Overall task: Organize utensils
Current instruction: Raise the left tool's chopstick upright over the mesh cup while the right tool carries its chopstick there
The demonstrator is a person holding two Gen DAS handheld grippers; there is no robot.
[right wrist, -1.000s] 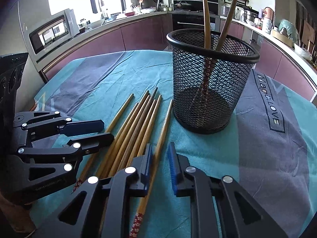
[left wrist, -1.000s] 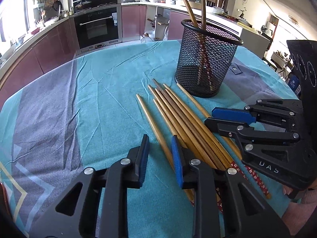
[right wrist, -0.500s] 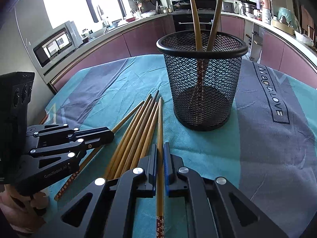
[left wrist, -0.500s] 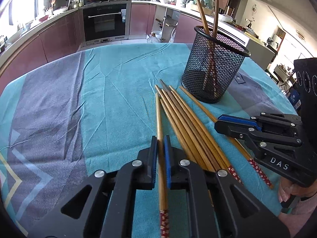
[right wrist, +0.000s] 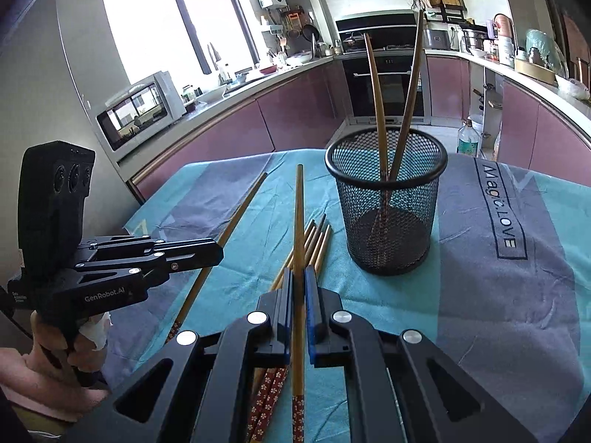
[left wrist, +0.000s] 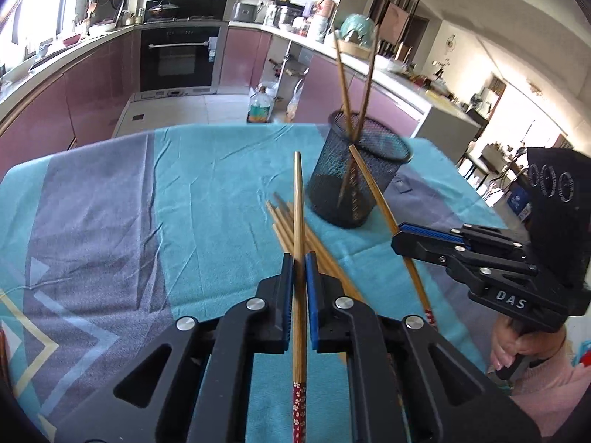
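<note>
A black mesh cup (left wrist: 360, 173) (right wrist: 386, 206) stands on the teal cloth with two chopsticks upright in it. My left gripper (left wrist: 299, 258) is shut on one wooden chopstick (left wrist: 298, 199) and holds it lifted, tip pointing forward. My right gripper (right wrist: 299, 273) is shut on another chopstick (right wrist: 298, 214), also lifted; it shows in the left wrist view (left wrist: 400, 238) holding its stick (left wrist: 373, 188) slanted toward the cup. Several more chopsticks (left wrist: 286, 225) (right wrist: 317, 240) lie on the cloth left of the cup. The left gripper also shows in the right wrist view (right wrist: 218, 253).
The table is covered by a teal and grey cloth (left wrist: 110, 203) (right wrist: 498, 295). Kitchen cabinets and an oven (left wrist: 181, 59) lie beyond the far table edge. A microwave (right wrist: 140, 110) sits on the counter at left.
Both grippers closed on a chopstick each, then lifted them off the cloth. The cup now sits lower and farther away in both views.
</note>
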